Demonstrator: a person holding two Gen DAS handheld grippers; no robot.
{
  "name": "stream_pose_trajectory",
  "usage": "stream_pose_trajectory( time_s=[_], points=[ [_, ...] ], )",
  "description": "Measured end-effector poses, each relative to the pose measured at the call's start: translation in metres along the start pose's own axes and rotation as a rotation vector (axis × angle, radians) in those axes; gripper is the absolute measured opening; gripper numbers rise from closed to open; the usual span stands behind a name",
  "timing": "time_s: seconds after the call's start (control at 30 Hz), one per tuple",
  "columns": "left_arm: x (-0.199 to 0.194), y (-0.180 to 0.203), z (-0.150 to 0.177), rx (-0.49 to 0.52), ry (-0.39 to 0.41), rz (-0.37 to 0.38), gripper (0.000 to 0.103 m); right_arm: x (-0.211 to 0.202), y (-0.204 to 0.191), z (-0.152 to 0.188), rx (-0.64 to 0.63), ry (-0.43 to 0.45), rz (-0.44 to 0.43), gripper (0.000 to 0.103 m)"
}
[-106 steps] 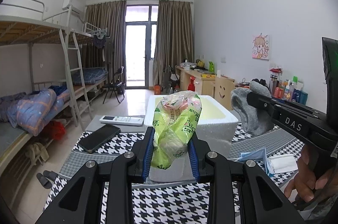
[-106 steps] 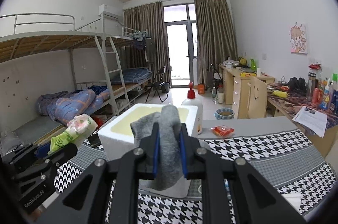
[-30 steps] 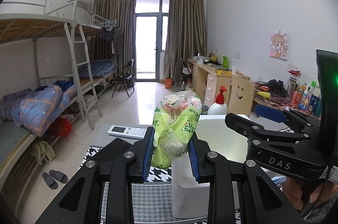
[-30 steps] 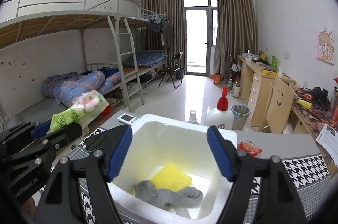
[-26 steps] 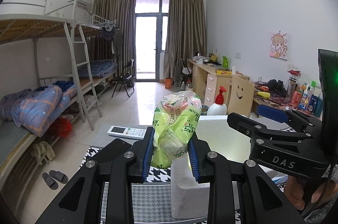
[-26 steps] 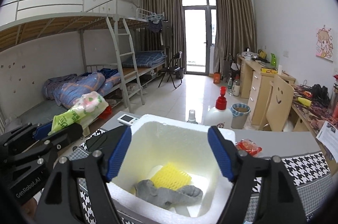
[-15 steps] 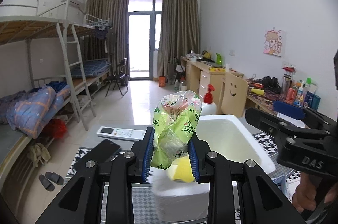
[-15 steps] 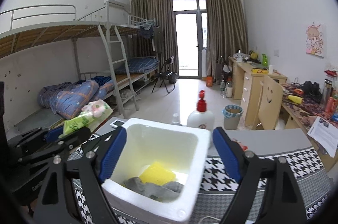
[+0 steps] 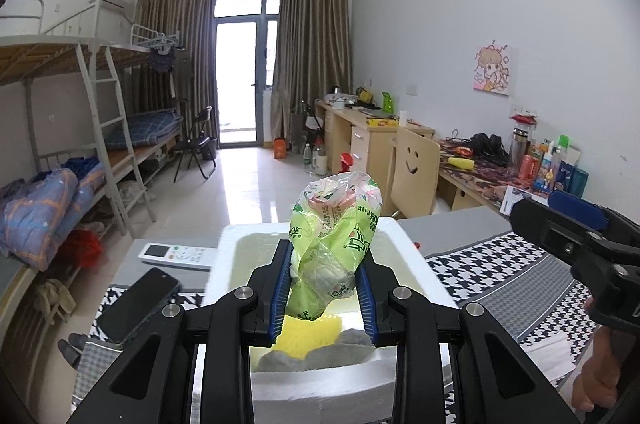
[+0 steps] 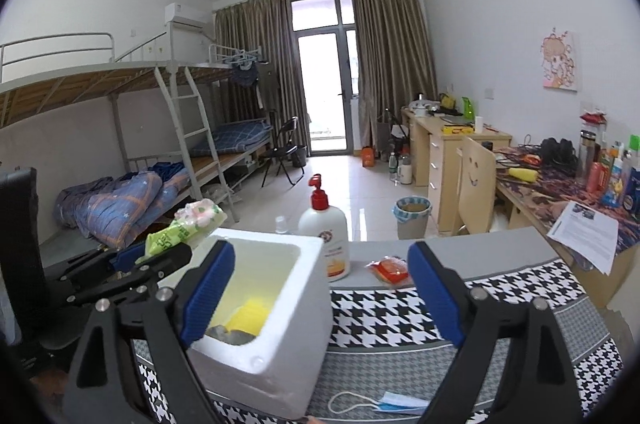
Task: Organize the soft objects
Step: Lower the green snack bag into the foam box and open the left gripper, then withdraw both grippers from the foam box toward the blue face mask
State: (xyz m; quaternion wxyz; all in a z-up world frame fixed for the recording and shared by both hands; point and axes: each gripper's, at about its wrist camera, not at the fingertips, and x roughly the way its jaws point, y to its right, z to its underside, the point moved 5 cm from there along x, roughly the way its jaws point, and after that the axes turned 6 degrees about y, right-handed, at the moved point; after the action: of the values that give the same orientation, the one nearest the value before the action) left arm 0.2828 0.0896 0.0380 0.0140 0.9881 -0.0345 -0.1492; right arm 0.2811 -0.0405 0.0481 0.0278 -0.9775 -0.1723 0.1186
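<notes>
A green tissue pack (image 9: 334,244) is clamped in the left claw (image 9: 324,288), centre frame, above the foam box (image 9: 416,276). A sponge (image 10: 244,312) and sock (image 10: 232,336) are already boxed. The right claw (image 10: 320,288), just widened, is carried empty; a face mask (image 10: 384,402) is left on the surface (image 10: 500,308).

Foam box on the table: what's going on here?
A person works two handheld grippers. The left gripper holds a green plastic bag above the white foam box, which already contains a grey sock and a yellow sponge. The right gripper, jaws just opened wide, is empty beside the box.
</notes>
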Motion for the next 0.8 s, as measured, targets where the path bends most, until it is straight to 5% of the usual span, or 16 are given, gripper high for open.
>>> stream_pose_trajectory(
  time_s=[0.37,0.43,0.57,0.8],
  points=[
    [0.016,0.009,0.002,-0.001,-0.019,-0.019,0.033,-0.006,0.013,0.005,-0.027,0.008,0.041,0.091],
    [0.020,0.009,0.003,-0.007,-0.025,-0.024,0.040,-0.006,0.016,0.006,-0.026,0.008,0.043,0.091],
    [0.021,0.009,0.002,-0.012,-0.009,-0.046,0.078,-0.009,0.016,0.008,-0.026,0.007,0.047,0.091],
    [0.014,0.009,0.001,-0.008,0.023,-0.056,0.100,-0.011,0.021,0.010,-0.029,0.010,0.052,0.091]
  ],
)
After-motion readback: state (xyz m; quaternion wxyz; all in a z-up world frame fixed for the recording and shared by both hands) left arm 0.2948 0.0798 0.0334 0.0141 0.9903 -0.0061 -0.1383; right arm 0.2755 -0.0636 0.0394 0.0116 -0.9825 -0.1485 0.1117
